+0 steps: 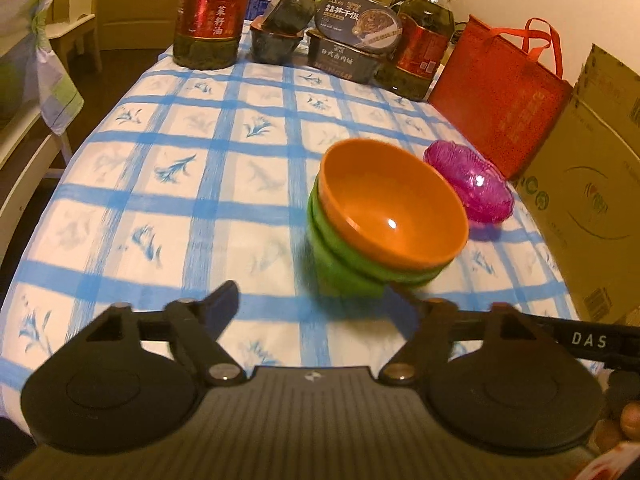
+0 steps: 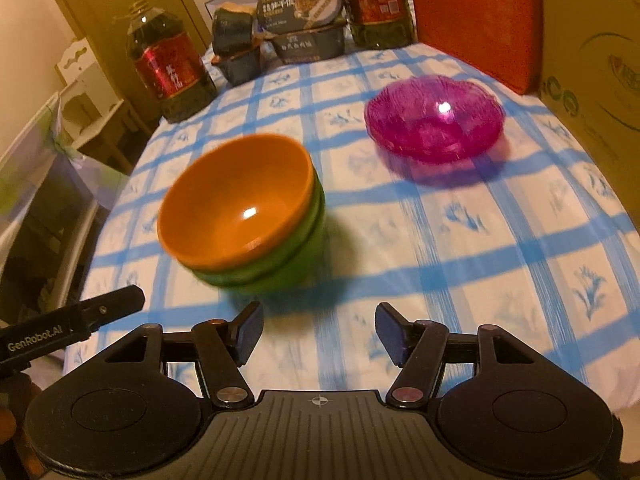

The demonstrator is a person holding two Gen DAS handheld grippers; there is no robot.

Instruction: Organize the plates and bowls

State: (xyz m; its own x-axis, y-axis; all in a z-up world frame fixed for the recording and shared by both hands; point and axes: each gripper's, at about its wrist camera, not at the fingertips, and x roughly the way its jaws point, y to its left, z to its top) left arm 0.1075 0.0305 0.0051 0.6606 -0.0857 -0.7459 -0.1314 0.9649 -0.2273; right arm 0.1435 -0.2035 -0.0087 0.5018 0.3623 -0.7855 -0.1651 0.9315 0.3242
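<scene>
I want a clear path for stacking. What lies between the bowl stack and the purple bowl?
Only bare checked tablecloth lies between the bowl stack and the purple bowl, clearest in the right wrist view.

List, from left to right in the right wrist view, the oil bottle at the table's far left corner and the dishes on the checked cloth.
Oil bottle → stacked orange and green bowls → purple glass dish.

A stack of bowls stands on the worktop, toward its near edge. A single glass bowl sits apart from the stack, farther back and to its right. Along the far edge stand two oil bottles, with food boxes between them. A bag and a carton stand along the right edge, behind the glass bowl.
</scene>
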